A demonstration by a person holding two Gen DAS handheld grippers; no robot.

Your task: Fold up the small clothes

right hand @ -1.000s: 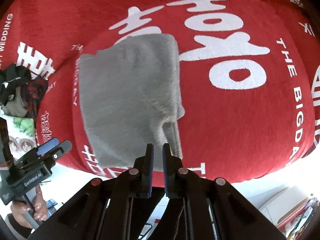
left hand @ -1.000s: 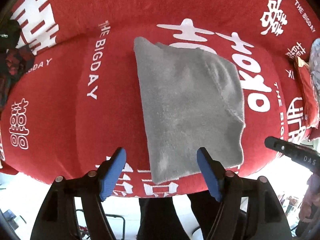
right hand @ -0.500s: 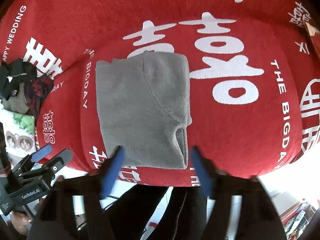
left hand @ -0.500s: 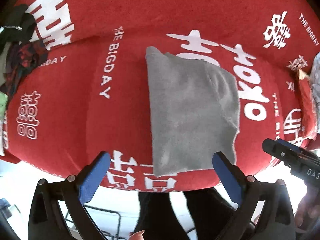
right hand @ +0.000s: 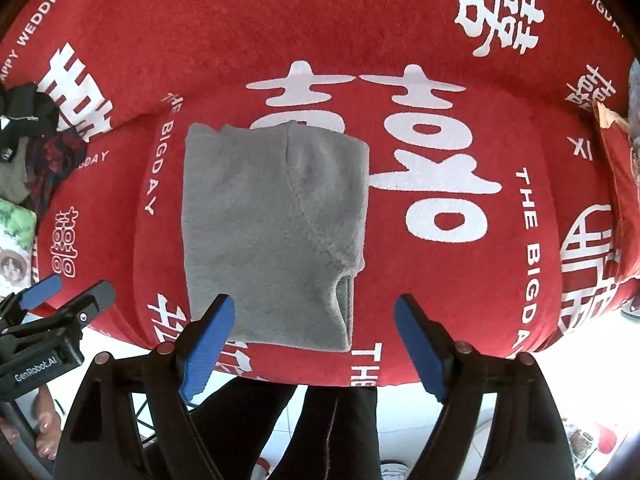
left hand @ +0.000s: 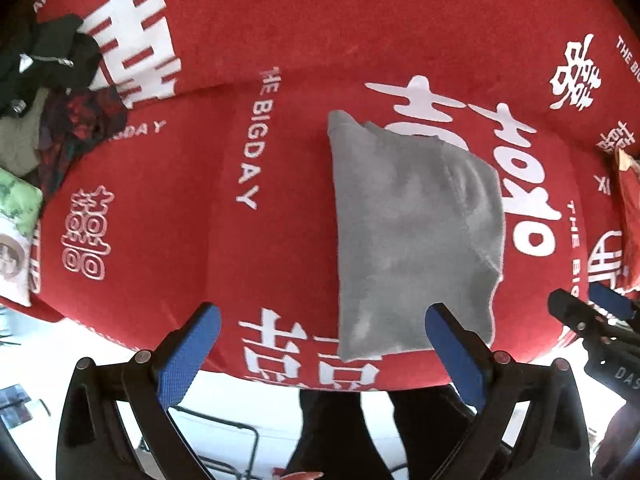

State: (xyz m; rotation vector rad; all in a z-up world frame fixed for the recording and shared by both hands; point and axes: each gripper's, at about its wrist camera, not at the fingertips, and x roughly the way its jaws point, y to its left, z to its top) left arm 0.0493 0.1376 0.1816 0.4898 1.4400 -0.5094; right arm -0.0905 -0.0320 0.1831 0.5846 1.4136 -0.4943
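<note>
We work over the big red plush cover printed with white characters and "THE BIGDAY" lettering (right hand: pixel 460 264), and on its front half lies the task's thing, the grey fleece garment folded into a neat rectangle (right hand: pixel 272 232), its near edge close to the cover's front lip. It looks finished for this fold: edges roughly squared, one seam running diagonally across the top layer, a small flap showing at the lower right corner. The step in hand, as we judge it, is a clean release, so we lift straight away without brushing the pile and dragging a layer askew. Our left gripper (left hand: pixel 320 356) hangs above the near edge with its blue pads spread wide and nothing between them; our right gripper (right hand: pixel 314 344) is opening, its pads clear of the fleece. At the far left sits a heap of dark and red unfolded clothes (left hand: pixel 60 92); we would turn there next. If anything needs tidying first, it is that loose corner flap.
</note>
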